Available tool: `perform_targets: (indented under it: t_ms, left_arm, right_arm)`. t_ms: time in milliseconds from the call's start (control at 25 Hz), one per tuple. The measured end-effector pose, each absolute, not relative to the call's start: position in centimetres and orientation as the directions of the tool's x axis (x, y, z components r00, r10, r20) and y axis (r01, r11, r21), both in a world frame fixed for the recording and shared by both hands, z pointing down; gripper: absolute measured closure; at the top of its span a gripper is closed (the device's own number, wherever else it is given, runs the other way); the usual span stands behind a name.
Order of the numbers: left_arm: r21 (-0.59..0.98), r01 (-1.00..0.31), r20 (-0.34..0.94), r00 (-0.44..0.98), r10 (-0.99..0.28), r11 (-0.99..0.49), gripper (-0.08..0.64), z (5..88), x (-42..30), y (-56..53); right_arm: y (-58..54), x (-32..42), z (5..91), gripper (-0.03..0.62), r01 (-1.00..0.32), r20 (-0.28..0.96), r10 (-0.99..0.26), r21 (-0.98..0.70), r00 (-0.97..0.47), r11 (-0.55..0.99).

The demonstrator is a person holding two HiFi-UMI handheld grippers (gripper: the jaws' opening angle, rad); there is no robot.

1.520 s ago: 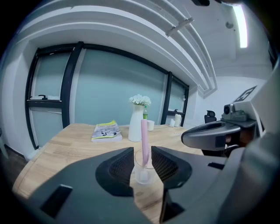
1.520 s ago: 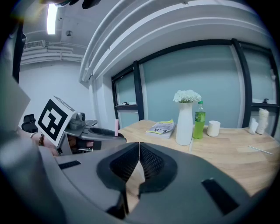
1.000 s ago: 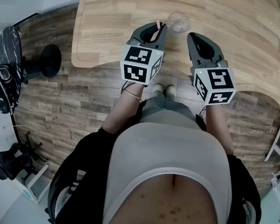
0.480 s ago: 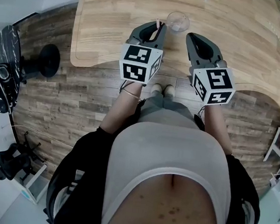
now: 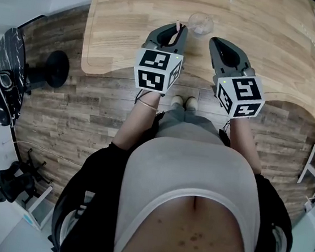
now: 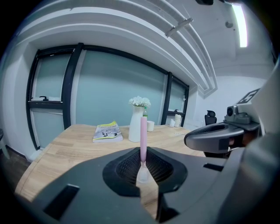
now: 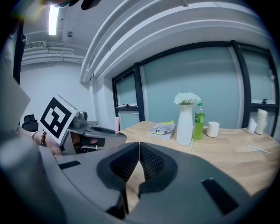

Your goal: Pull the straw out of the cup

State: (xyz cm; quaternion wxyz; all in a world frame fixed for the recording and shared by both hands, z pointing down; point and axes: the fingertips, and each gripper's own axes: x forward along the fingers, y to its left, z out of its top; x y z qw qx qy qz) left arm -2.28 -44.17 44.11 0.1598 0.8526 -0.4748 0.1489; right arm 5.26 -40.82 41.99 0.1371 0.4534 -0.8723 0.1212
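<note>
1. Jaws of my left gripper [image 6: 143, 168]: clenched on the straw [image 6: 143, 131]. It is pink and stands upright between the pads.
2. Jaws of my right gripper [image 7: 138, 148]: closed tip to tip, with nothing between them.
3. Head view: both grippers are held side by side over the near edge of the table [image 5: 131, 11], pointing away from me and a little apart.
4. The cup [image 5: 201, 24] is clear and sits on the table just ahead of the two tips, nearer the left one.
5. The straw's top shows at my left tip, just beside the cup's rim. I cannot tell whether its lower end is inside the cup.
6. Far end of the table: a white vase [image 6: 136, 124] with flowers, and a book [image 6: 107, 132] lying flat to its left.
7. The right gripper view adds a green bottle [image 7: 199, 121] and a white mug [image 7: 213, 129] on the vase's other side.
</note>
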Motion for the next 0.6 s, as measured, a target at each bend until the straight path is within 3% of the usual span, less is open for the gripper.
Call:
perform_targets:
  t_ms: [600]
  left_arm:
    - [0.117,-0.859,0.389,0.501,-0.773,-0.498,0.523,42.8,-2.3,-43.1]
  right_arm:
    - [-39.7,4.8,41.0,0.566,-0.814,0.334,-0.755,-0.076,-0.564,0.575]
